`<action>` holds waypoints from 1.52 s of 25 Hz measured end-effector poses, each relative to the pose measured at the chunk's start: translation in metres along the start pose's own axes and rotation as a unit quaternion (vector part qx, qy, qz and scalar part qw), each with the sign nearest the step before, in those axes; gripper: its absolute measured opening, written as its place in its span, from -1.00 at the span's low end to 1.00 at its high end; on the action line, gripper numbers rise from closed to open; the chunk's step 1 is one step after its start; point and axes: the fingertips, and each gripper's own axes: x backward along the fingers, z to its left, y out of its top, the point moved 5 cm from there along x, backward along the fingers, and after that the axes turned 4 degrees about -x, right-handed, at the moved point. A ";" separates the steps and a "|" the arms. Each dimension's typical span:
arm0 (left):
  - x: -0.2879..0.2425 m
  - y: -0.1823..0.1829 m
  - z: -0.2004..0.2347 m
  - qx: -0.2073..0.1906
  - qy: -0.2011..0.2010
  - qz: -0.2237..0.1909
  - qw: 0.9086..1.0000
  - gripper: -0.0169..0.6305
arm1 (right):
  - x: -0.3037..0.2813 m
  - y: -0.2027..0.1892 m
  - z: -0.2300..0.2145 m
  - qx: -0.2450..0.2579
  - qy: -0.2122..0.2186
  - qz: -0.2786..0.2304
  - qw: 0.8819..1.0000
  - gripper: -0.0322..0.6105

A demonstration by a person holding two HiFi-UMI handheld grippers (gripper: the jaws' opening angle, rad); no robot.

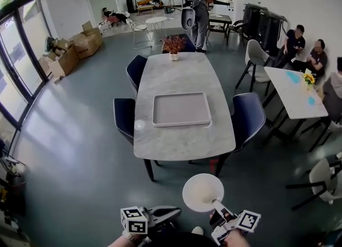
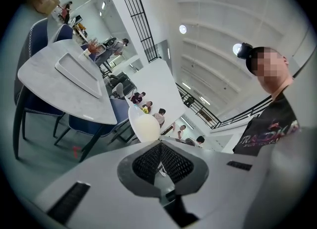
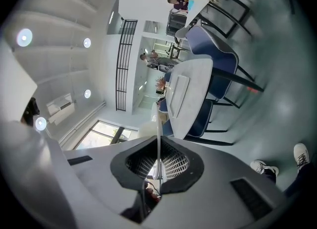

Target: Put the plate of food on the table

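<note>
A round white plate point(image 1: 202, 191) hangs in the air just short of the near end of the grey marble table point(image 1: 176, 145). My right gripper point(image 1: 216, 205) is shut on the plate's near rim. In the right gripper view the plate point(image 3: 158, 126) shows edge-on as a thin white line between the shut jaws of the right gripper point(image 3: 158, 159). I cannot make out any food on its pale surface. My left gripper point(image 1: 172, 212) is held low beside the plate, apart from it. In its own view the left gripper point(image 2: 161, 146) is shut on nothing, with the plate point(image 2: 145, 125) beyond it.
A grey rectangular tray point(image 1: 181, 109) lies in the table's middle and a potted plant point(image 1: 174, 44) stands at its far end. Dark blue chairs point(image 1: 248, 117) flank the table. People sit at a white table point(image 1: 295, 92) on the right. Cardboard boxes point(image 1: 75, 48) line the left wall.
</note>
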 end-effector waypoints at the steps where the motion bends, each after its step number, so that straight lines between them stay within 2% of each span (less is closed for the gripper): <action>1: 0.005 0.005 0.005 0.000 -0.003 0.001 1.000 -0.93 | -0.009 0.000 0.002 0.004 0.001 -0.003 1.000 -0.84; 11: 0.060 0.056 0.058 0.003 -0.019 -0.005 1.000 -0.93 | -0.092 -0.017 0.029 0.006 0.012 -0.032 0.999 -0.84; 17: 0.086 0.068 0.079 0.003 -0.026 -0.005 1.000 -0.93 | -0.120 -0.028 0.029 0.008 -0.010 -0.043 0.999 -0.84; 24: 0.110 0.080 0.094 0.014 -0.027 -0.017 0.999 -0.93 | -0.148 -0.037 0.038 0.004 -0.012 -0.046 0.999 -0.84; 29: 0.117 0.083 0.096 0.013 -0.021 -0.027 0.999 -0.93 | -0.159 -0.030 0.035 0.018 -0.022 -0.039 0.999 -0.84; 38: 0.135 0.100 0.108 0.018 0.016 -0.078 0.997 -0.93 | -0.200 -0.008 0.046 0.020 -0.022 -0.012 1.000 -0.84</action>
